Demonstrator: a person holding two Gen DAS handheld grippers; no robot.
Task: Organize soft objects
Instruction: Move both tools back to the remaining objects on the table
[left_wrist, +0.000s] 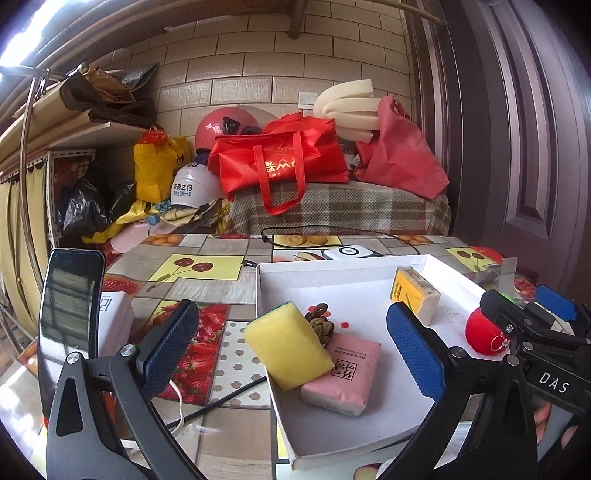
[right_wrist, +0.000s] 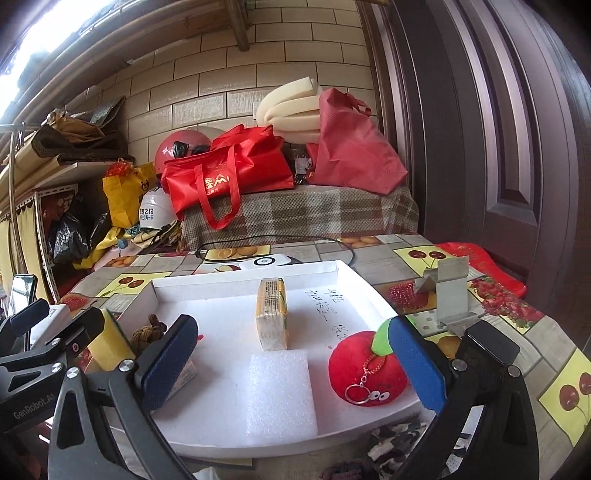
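Both grippers gape empty over the shallow white cardboard tray (right_wrist: 343, 275); the right gripper (right_wrist: 295, 365) is nearer the white foam block (right_wrist: 282, 397), whose long axis runs toward it, left of the red plush apple (right_wrist: 364, 367).

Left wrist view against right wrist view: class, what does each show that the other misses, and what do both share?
Only the left wrist view shows the pink tissue pack. Only the right wrist view shows the white foam sheet and the metal stand. Both show the white tray, yellow sponge, yellow tissue pack and red plush apple.
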